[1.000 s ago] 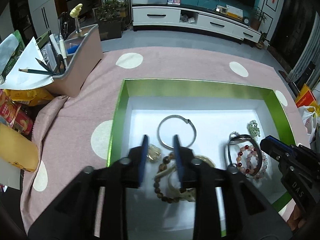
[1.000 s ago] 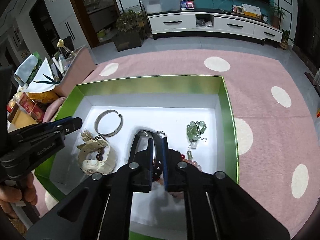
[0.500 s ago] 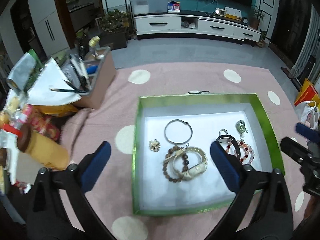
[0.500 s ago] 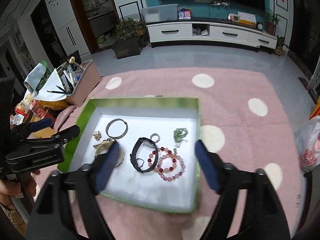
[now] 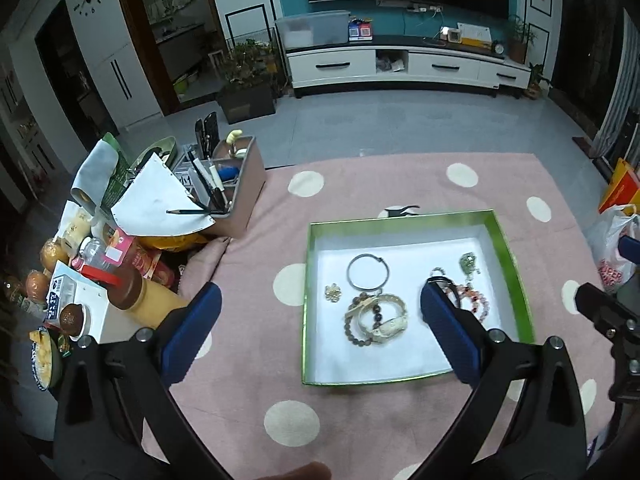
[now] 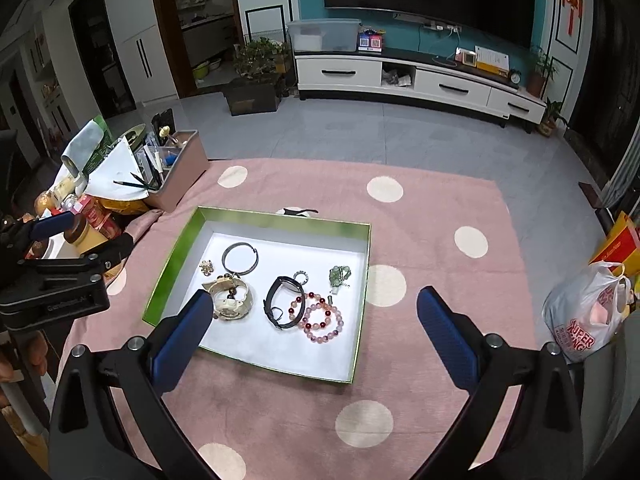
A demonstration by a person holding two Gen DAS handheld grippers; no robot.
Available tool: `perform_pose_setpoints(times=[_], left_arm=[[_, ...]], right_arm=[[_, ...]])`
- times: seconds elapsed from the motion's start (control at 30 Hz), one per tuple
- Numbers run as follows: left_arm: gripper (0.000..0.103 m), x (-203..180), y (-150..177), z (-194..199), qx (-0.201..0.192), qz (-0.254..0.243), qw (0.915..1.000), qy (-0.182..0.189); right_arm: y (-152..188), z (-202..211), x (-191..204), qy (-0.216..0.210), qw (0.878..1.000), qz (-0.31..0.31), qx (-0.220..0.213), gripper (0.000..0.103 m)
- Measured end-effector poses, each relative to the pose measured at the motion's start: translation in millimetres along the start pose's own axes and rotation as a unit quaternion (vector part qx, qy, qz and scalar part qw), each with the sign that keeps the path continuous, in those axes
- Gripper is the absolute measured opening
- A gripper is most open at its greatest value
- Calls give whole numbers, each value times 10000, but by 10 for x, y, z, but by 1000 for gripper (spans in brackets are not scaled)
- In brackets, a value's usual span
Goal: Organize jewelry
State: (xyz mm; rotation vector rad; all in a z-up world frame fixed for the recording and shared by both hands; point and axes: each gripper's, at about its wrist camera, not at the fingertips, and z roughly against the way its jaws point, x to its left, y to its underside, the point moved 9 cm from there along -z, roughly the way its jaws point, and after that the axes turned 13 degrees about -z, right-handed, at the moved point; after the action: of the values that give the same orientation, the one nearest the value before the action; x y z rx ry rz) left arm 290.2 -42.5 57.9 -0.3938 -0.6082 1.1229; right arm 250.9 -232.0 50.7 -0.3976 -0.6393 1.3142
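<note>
Nearest the cameras, both grippers hang above the table with nothing between their blue pads. The left gripper [image 5: 320, 326] stands spread wide. The right gripper [image 6: 314, 322] is also far apart, its jaws opening at this moment, and it holds nothing.

Below them lies a pink cloth with white dots [image 6: 440, 360], and on it sits a shallow green box [image 6: 168, 268] with a white floor. All the jewelry lies inside this box. Toward its near side, a pale watch [image 6: 234, 304] overlaps a string of brown beads [image 5: 356, 330]. Beside these, a black band [image 6: 280, 300] touches two pink and red bead bracelets [image 6: 320, 318], which overlap each other. A little farther in, a thin silver bangle [image 5: 367, 272] lies flat, with a small gold flower brooch [image 5: 333, 293] just beside it. A small silver ring [image 6: 301, 278] sits near the black band, and a green stone charm [image 6: 339, 274] lies toward the box's right wall.

Past the box, a small black clip [image 6: 298, 211] rests on the cloth. To the left, a brown holder of pens [image 6: 176, 176] stands at the table's edge among snack packets and papers. To the right, a white plastic bag [image 6: 584, 320] sits off the table. Far back, a white cabinet [image 6: 400, 76] runs under a dark screen.
</note>
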Motion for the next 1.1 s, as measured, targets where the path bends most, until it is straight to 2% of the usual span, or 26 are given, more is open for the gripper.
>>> perform_pose_setpoints(times=[0.23,1.1], left_arm=[[101,-27,-28,98,-77,-8,10000,-22],[101,-32,-37,43,-61,10,10000,-8]], right_arm=[[0,38,35,-36,10000,33,-9,102],[-21,25,-11,32,10000,-1,-32,102]])
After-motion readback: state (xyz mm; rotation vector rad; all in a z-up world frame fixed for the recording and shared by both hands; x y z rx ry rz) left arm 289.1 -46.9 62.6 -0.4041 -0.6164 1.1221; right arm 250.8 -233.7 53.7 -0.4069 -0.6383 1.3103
